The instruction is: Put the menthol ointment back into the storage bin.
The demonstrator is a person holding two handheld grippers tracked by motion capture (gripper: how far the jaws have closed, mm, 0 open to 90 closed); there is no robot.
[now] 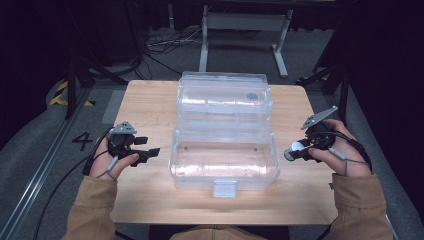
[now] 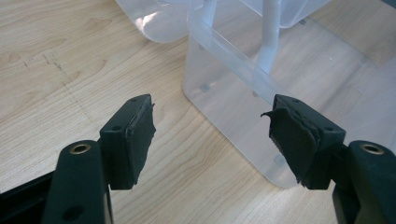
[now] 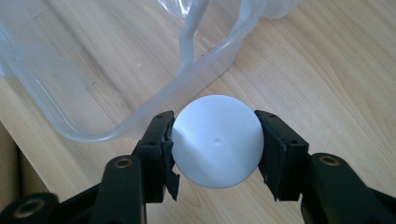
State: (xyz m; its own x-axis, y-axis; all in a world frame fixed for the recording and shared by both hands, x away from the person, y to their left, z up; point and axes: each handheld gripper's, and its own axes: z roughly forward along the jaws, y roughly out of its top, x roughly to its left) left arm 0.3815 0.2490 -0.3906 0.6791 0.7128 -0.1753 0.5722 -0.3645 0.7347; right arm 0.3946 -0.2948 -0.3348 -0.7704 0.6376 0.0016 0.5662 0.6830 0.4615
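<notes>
Right gripper (image 3: pixel 215 144) has its jaws clamped on a white round object (image 3: pixel 217 141), pads pressing its two sides; looks like a ball or a round cap, can't tell which. In the high view the right gripper (image 1: pixel 300 149) sits at about 3 o'clock of the clear plastic box (image 1: pixel 223 170), just off the box's right wall, and the white round object (image 1: pixel 296 147) shows pale at the jaw tips, held above the worktop (image 1: pixel 150 105)

Left gripper (image 1: pixel 150 147) waits at 9 o'clock of the box, jaws wide, nothing between them. In the left gripper view the left gripper (image 2: pixel 212 135) points at the near corner of the box (image 2: pixel 224 88), not touching it

The box is open, lid (image 1: pixel 225 95) laid back at 12 o'clock, tray part in front looks empty. A small dark round thing (image 1: pixel 252 96) sits in the lid part, unclear what it is

Step in hand, my guess: carry phase, object already gripped and being brought to the open box

Next move calls for: swing the right gripper toward 9 o'clock over the right rim, clear the rim (image 3: pixel 205 70) with enough height, lower into the tray, then open the jaws. A round thing may roll on release, so set it low before letting go. The left gripper could steady the box wall if it slides
</notes>
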